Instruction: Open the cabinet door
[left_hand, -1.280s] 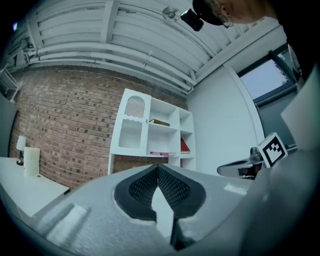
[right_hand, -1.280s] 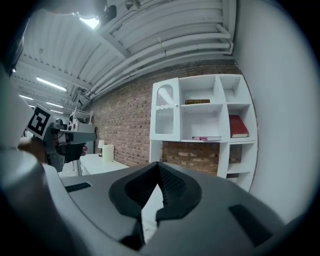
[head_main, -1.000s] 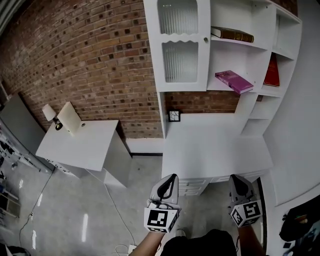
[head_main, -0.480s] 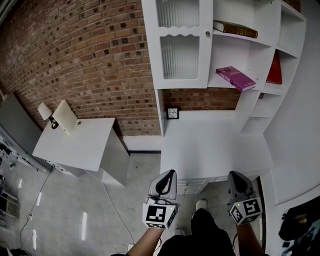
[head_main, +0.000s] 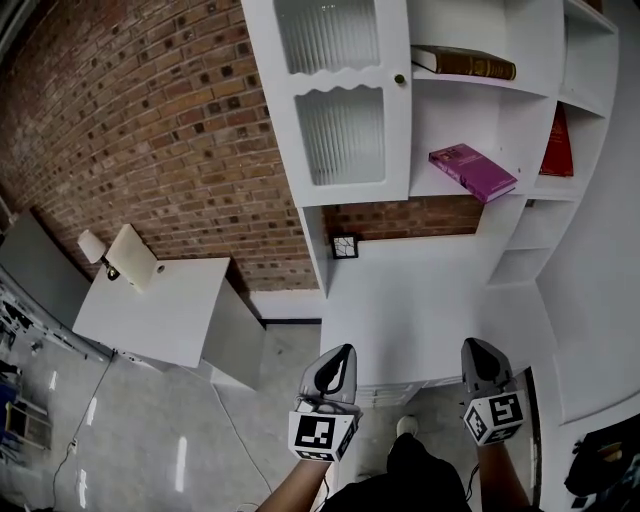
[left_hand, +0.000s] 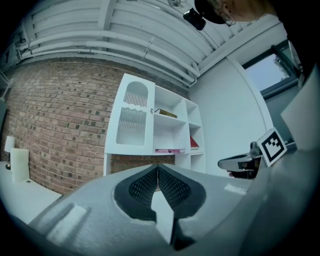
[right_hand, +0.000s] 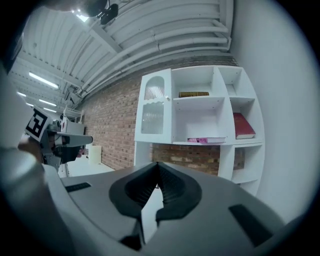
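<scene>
A white cabinet door (head_main: 335, 95) with two ribbed glass panes and a small round knob (head_main: 399, 79) is closed at the upper left of a white shelf unit (head_main: 500, 130). The door (left_hand: 131, 120) also shows in the left gripper view and, as the door (right_hand: 153, 107), in the right gripper view. My left gripper (head_main: 340, 362) and right gripper (head_main: 478, 356) hover side by side at the front edge of the white desk (head_main: 420, 310), far short of the door. Both are shut, with nothing in them.
A brown book (head_main: 465, 62), a magenta book (head_main: 472, 168) and a red book (head_main: 560, 145) lie on the open shelves. A small black-framed clock (head_main: 344, 246) stands on the desk. A low white table (head_main: 165, 310) with a lamp (head_main: 100, 250) is at left against the brick wall (head_main: 150, 130).
The view has closed in on the shelf unit: door and desk appear larger and nearer. Both grippers have moved forward to the desk's front edge, still shut.
</scene>
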